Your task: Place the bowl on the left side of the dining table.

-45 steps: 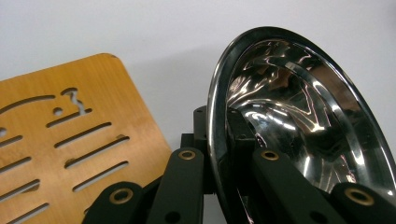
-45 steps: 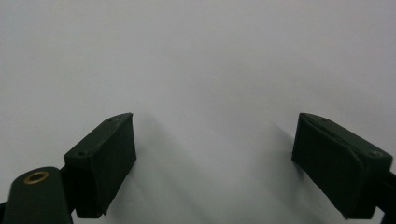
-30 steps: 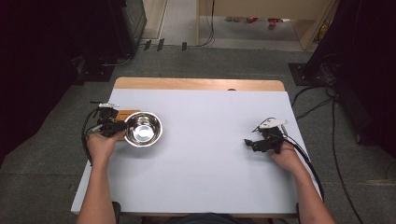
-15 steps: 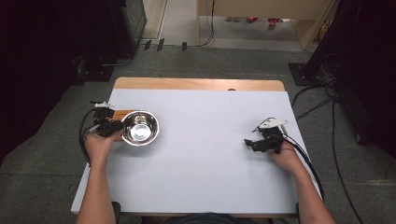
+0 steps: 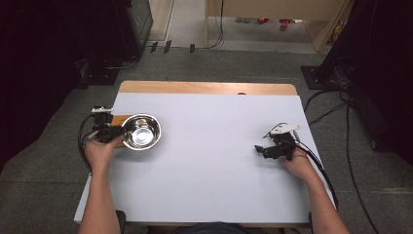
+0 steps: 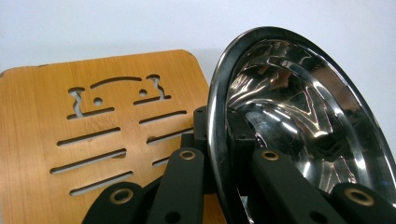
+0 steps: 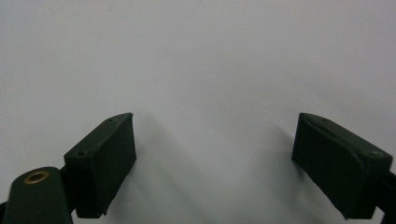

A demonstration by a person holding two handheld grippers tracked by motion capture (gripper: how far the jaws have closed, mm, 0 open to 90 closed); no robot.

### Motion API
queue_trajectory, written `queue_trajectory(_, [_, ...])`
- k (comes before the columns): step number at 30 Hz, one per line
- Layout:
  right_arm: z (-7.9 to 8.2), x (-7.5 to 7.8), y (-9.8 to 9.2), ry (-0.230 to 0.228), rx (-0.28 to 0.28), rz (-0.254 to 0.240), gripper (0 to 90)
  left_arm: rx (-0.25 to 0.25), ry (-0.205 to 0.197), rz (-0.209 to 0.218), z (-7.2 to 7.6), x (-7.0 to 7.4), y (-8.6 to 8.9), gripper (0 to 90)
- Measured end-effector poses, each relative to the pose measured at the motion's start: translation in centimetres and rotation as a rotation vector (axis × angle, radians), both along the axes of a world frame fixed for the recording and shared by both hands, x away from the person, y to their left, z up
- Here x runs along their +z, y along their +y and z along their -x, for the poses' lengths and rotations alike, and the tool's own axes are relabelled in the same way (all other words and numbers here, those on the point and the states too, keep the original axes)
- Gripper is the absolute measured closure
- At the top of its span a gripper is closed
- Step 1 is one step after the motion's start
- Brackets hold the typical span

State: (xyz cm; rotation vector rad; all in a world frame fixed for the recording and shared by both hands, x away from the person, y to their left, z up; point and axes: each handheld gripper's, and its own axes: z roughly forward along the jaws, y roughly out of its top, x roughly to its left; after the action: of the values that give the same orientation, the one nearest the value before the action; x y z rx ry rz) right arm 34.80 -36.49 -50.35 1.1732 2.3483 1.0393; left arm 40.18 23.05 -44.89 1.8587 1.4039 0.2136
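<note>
Left gripper (image 5: pixel 113 131) fingers clamped on steel bowl (image 5: pixel 141 131) rim (beside wooden board (image 6: pixel 93 130)); right gripper (image 5: pixel 265 150) fingers wide, empty.

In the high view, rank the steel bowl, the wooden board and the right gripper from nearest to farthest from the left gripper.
1. Steel bowl: rim clamped in the left gripper.
2. Wooden board: just beside it, partly under the bowl.
3. Right gripper: far across the table.

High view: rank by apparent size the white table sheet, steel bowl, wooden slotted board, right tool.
1. White rectangular table sheet, by far the largest.
2. Shiny round steel bowl.
3. Black right tool.
4. Brown wooden slotted board, only a sliver visible beside the bowl, so its true size is unsure here.
</note>
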Motion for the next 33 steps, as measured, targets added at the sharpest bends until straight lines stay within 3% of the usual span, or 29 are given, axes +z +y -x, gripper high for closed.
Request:
queue_trajectory(6, [0.0,0.0,0.0,0.0,0.0,0.0,13.0,0.038,-0.003,-0.032,0.0,-0.1,0.6,87.0])
queue_trajectory(10, [0.0,0.0,0.0,0.0,0.0,0.0,13.0,0.059,0.001,-0.019,-0.1,-0.4,1.3,87.0])
queue_trajectory(13, [0.0,0.0,0.0,0.0,0.0,0.0,13.0,0.075,-0.004,-0.043,-0.1,-0.3,1.4,87.1])
queue_trajectory(17, [0.0,0.0,0.0,0.0,0.0,0.0,13.0,0.092,-0.001,-0.037,-0.1,-0.4,1.9,87.2])
queue_trajectory(22, [0.0,0.0,0.0,0.0,0.0,0.0,13.0,0.11,-0.002,-0.06,-0.2,-0.5,2.1,87.2])
queue_trajectory(33, [0.0,0.0,0.0,0.0,0.0,0.0,13.0,0.131,0.009,-0.042,-0.3,-0.9,2.6,87.3])
